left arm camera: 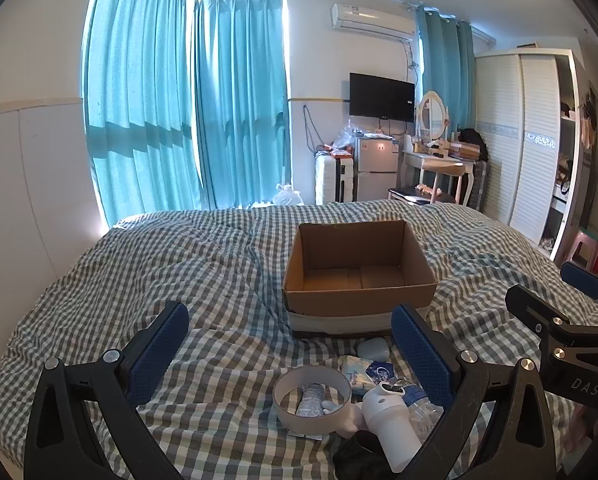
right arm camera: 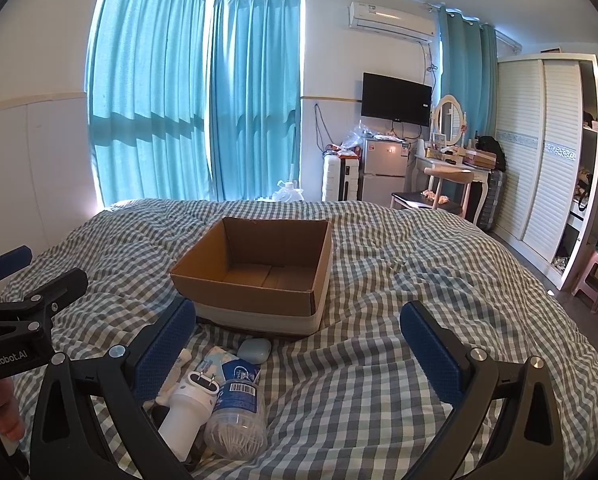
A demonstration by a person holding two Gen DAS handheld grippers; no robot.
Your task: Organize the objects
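An open, empty cardboard box (left arm camera: pixel 359 276) (right arm camera: pixel 259 276) stands on the checked bed. In front of it lies a small pile: a tape ring (left arm camera: pixel 312 398), a white plug-in device (left arm camera: pixel 387 412) (right arm camera: pixel 193 408), a clear jar of cotton swabs (right arm camera: pixel 237 420), a tissue pack (left arm camera: pixel 357 372) (right arm camera: pixel 223 360) and a pale blue case (left arm camera: pixel 373 348) (right arm camera: pixel 255 350). My left gripper (left arm camera: pixel 291 348) is open above the pile. My right gripper (right arm camera: pixel 299 344) is open, with the pile at its left finger. Each gripper shows at the edge of the other's view.
The checked bedspread (left arm camera: pixel 139 280) (right arm camera: pixel 419 264) spreads around the box. Beyond the bed are blue curtains (left arm camera: pixel 179 112), a small fridge (left arm camera: pixel 377 168), a dressing table with chair (right arm camera: pixel 447 184) and a white wardrobe (right arm camera: pixel 539 148). A pink stool (right arm camera: pixel 593 276) stands at right.
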